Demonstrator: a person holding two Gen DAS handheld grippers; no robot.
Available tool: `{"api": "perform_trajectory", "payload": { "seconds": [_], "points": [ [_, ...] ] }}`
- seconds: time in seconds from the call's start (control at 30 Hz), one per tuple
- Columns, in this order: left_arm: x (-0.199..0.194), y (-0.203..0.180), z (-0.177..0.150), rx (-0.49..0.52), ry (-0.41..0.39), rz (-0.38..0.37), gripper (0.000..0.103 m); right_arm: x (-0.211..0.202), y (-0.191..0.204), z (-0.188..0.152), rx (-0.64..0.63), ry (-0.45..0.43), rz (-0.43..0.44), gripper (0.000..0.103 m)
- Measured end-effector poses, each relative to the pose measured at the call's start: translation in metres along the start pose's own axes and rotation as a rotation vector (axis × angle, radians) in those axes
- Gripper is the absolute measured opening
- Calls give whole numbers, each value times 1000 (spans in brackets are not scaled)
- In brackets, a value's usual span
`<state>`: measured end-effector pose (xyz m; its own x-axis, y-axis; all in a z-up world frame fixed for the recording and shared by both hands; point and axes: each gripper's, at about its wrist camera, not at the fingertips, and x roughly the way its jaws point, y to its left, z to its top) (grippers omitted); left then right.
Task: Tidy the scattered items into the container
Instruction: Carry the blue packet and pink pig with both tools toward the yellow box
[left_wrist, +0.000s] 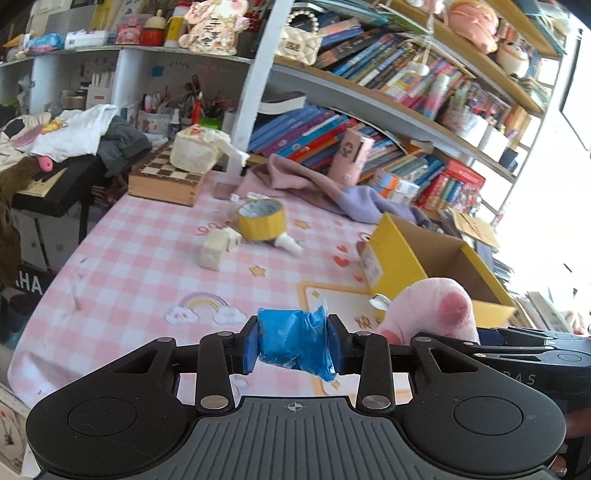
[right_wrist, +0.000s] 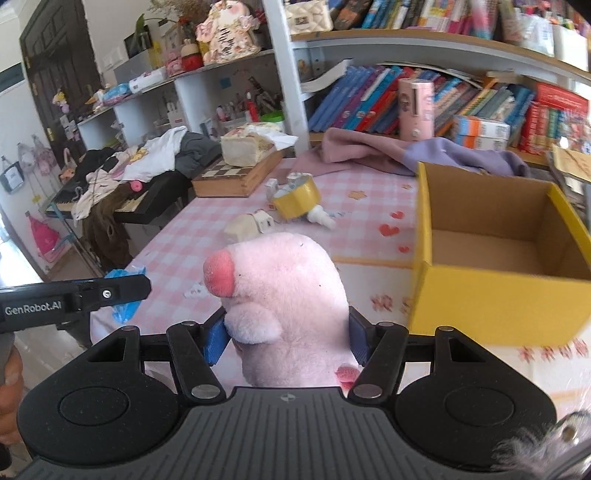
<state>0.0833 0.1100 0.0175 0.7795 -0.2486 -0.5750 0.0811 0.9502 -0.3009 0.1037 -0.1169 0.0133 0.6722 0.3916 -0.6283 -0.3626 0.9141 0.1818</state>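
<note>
Plush pig (right_wrist: 284, 295) sits pinched between my right gripper's (right_wrist: 286, 339) half-spread pads, while my left gripper (left_wrist: 293, 345) clamps narrowly on a blue plastic roll (left_wrist: 295, 341); I hold both above the table so they clear the yellow box's (right_wrist: 495, 295) rim, just right.

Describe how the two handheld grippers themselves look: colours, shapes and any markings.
Both are matt black. The left gripper and the right gripper each have a ribbed grey centre plate with a small crosshair mark, round black discs either side, linkage arms with silver rivets, and blue ribbed pads. Seen from the right wrist, the left gripper's side bears white "GenRobot.AI" lettering.
</note>
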Motion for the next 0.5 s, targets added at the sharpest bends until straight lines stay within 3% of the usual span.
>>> {"api": "perform_trajectory", "payload": {
  "seconds": [0.5],
  "points": [
    [-11, -45, -30, 99, 69, -158, 35, -76, -32, -58, 174, -28, -212, 61]
  ]
}}
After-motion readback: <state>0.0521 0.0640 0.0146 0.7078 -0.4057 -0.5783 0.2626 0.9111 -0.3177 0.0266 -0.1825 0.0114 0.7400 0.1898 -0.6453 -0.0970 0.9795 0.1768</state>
